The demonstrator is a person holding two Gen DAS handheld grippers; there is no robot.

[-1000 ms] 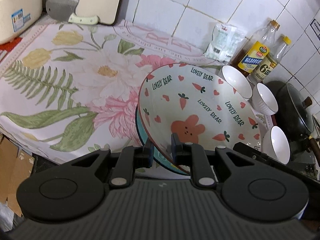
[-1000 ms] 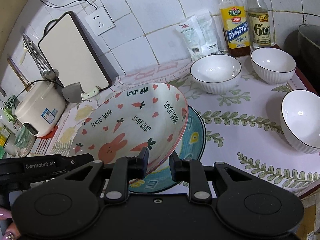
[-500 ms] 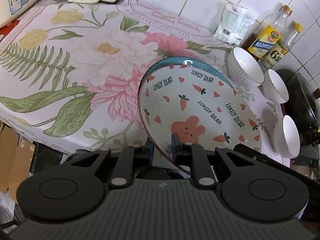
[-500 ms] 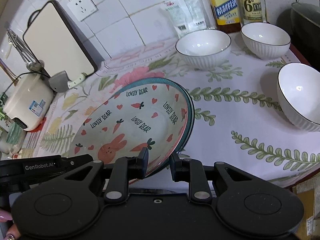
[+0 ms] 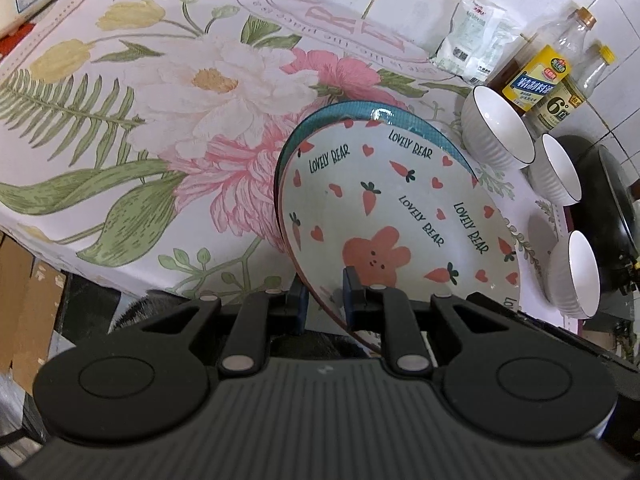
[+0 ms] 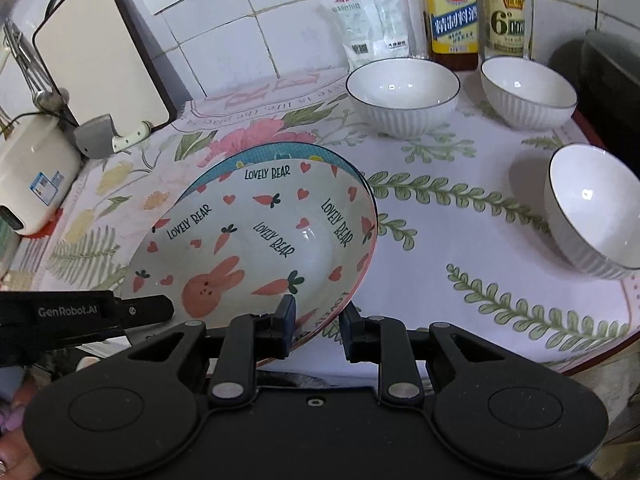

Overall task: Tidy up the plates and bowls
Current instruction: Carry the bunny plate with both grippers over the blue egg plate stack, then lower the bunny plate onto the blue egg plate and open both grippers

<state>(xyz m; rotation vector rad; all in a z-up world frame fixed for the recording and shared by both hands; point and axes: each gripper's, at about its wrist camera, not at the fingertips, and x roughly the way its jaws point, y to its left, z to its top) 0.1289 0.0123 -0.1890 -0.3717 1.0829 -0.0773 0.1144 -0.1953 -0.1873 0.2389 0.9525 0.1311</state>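
A white "Lovely Bear" plate (image 5: 384, 216) with carrots and a pink rabbit lies on top of a teal-rimmed plate (image 5: 360, 114). Both grippers grip the stack's near rim. My left gripper (image 5: 324, 300) is shut on the rim at its left side. My right gripper (image 6: 318, 322) is shut on the rim at its right side; the same bear plate (image 6: 260, 236) and teal plate (image 6: 276, 152) show there. The stack hangs over the counter's front edge, tilted. Three white ribbed bowls (image 6: 402, 94) (image 6: 528, 90) (image 6: 592, 208) stand on the counter to the right.
The counter has a floral cloth (image 5: 140, 120). Two sauce bottles (image 6: 452, 12) and a white pouch (image 6: 360, 24) stand at the tiled wall. A cutting board (image 6: 100, 52), cleaver (image 6: 108, 136) and rice cooker (image 6: 32, 176) are at the back left. A dark wok (image 5: 604, 208) sits far right.
Both grippers have drawn back and up from the counter with the two plates held. The teal plate's far rim now shows beyond the bear plate. The bowls have not moved.
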